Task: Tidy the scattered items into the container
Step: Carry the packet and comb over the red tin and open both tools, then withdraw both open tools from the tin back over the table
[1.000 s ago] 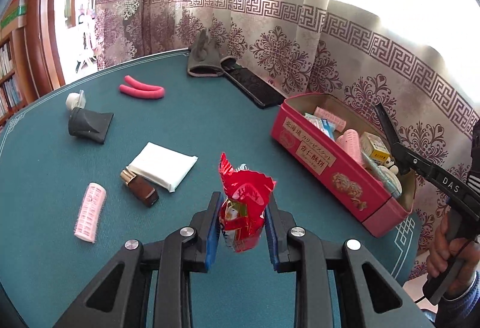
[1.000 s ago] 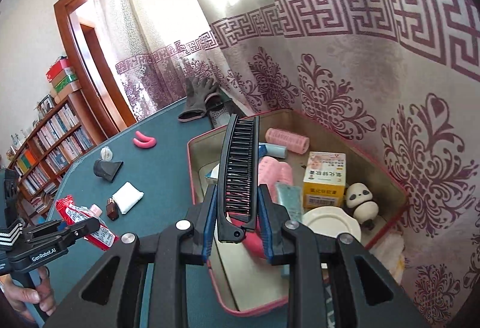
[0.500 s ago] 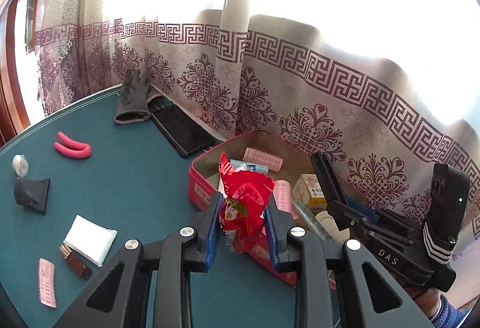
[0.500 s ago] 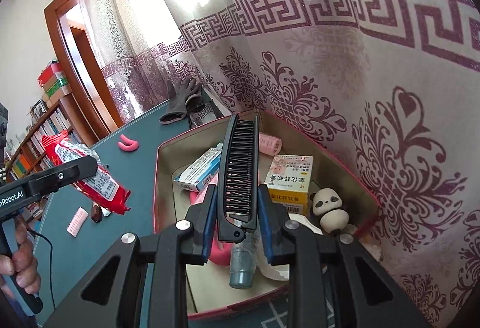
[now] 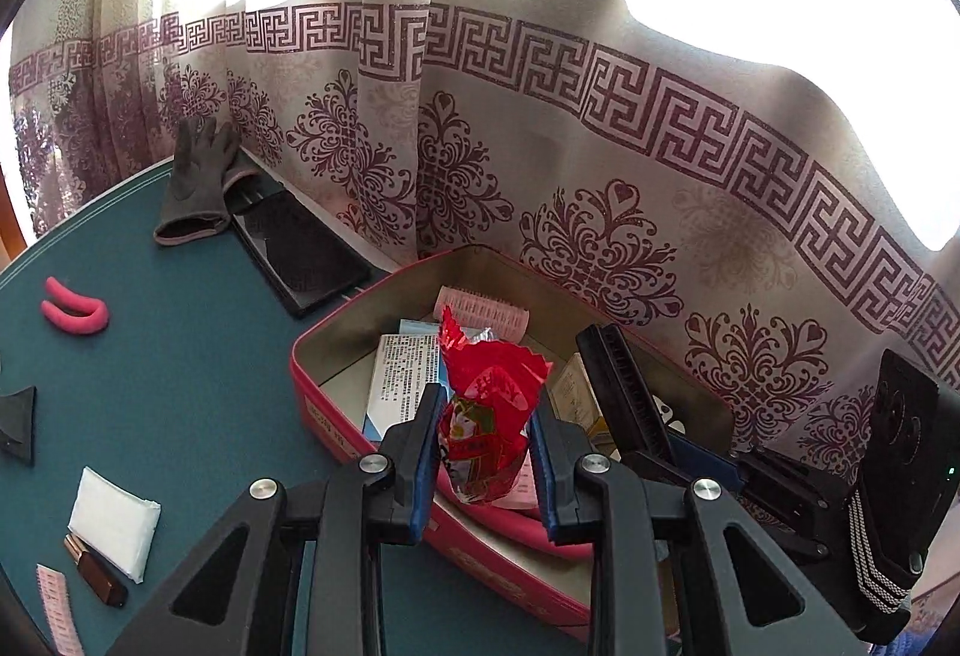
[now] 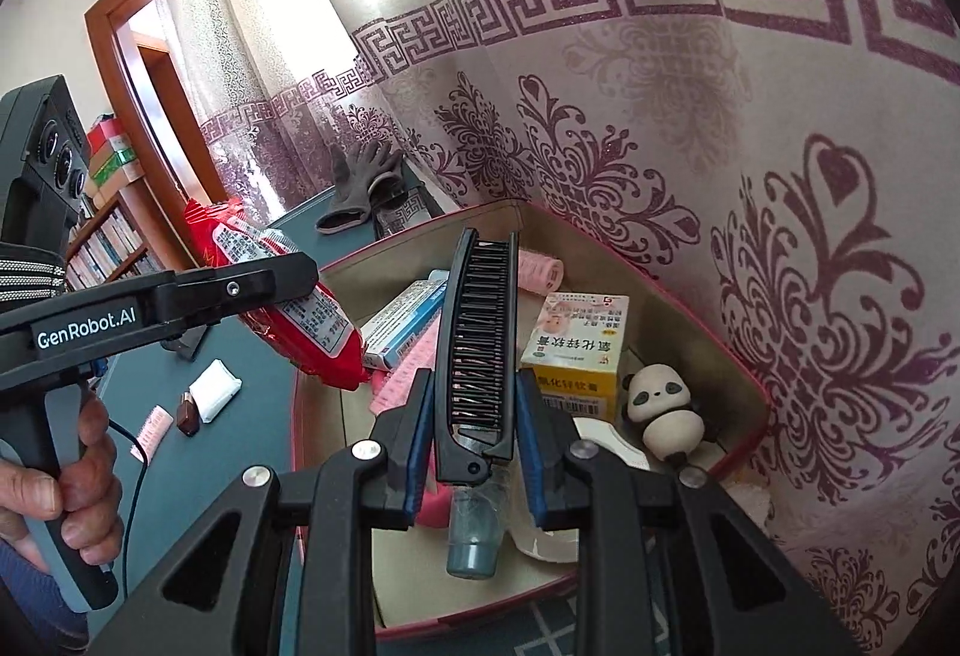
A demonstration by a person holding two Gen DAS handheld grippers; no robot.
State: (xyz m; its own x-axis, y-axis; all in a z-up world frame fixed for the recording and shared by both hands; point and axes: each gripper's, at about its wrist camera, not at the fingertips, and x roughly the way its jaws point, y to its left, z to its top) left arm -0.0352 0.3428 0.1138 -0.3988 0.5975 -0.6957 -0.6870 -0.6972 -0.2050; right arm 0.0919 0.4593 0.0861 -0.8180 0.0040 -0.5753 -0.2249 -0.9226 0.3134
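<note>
Here the left gripper [image 5: 483, 443] jaws clamp a red packet [image 5: 489, 416], the right gripper [image 6: 474, 437] jaws a black comb [image 6: 480, 344], both over the tin [image 6: 744, 386].

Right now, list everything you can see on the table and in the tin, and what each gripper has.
tin: 1, red, by the curtain
snack packet: 1, red, in left gripper, above tin
folding comb: 1, black, in right gripper, above tin
hair rollers: 3, pink; two in tin, one on table
medicine boxes: 2; yellow, blue-white, in tin
panda figure: 1, in tin
gloves: grey, far edge
tray: 1, black, beside gloves
pink clip: 1, table
white pack: 1, table
brown bottle: 1, beside pack
left gripper: shut
right gripper: shut
hand: 1, on left grip
</note>
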